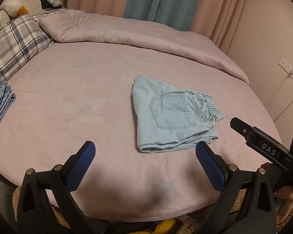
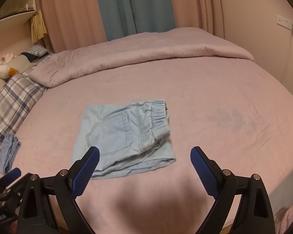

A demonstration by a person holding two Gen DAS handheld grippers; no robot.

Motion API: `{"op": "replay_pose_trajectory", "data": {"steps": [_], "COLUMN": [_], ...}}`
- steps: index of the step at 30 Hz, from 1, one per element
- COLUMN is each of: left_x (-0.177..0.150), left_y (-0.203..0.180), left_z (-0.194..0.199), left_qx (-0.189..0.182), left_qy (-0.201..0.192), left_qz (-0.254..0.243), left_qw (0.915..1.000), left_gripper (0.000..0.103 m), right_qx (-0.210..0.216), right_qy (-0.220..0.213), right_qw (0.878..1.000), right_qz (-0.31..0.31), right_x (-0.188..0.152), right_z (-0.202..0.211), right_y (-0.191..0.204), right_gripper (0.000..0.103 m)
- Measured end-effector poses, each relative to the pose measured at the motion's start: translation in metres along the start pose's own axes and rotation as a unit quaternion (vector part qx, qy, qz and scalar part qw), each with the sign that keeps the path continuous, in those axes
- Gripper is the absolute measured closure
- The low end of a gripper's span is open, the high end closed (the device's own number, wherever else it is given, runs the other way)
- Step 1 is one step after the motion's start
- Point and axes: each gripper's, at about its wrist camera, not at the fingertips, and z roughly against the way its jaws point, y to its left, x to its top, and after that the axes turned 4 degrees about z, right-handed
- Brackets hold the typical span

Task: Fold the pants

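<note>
Light blue denim pants (image 1: 171,115) lie folded into a compact rectangle on the pink bed sheet (image 1: 78,97), back pocket up, elastic waistband at the right. They also show in the right wrist view (image 2: 123,136). My left gripper (image 1: 145,152) is open and empty, hovering above the sheet just in front of the pants' near edge. My right gripper (image 2: 144,156) is open and empty, above the pants' near edge, its left finger over the cloth. The right gripper's body (image 1: 263,144) shows at the right of the left wrist view.
A second folded pair of blue pants (image 1: 0,103) lies at the bed's left edge, also in the right wrist view (image 2: 8,152). A plaid pillow (image 1: 15,42) and a rolled pink duvet (image 1: 136,33) lie at the back. Curtains and a wall stand behind.
</note>
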Motion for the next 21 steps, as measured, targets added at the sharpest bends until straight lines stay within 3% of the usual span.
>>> {"op": "replay_pose_trajectory", "data": {"steps": [21], "left_x": [-0.0028], "left_y": [-0.0092], "left_z": [0.0014], "left_qx": [0.01], "left_qy": [-0.003], "left_qz": [0.004], "left_qw": [0.9999], "left_gripper": [0.0], "right_qx": [-0.006], "right_qy": [0.004], "right_qw": [1.0], "right_qz": [-0.003], "right_x": [-0.001], "right_z": [-0.0028], "right_y": [-0.0006], "right_gripper": [0.009]}}
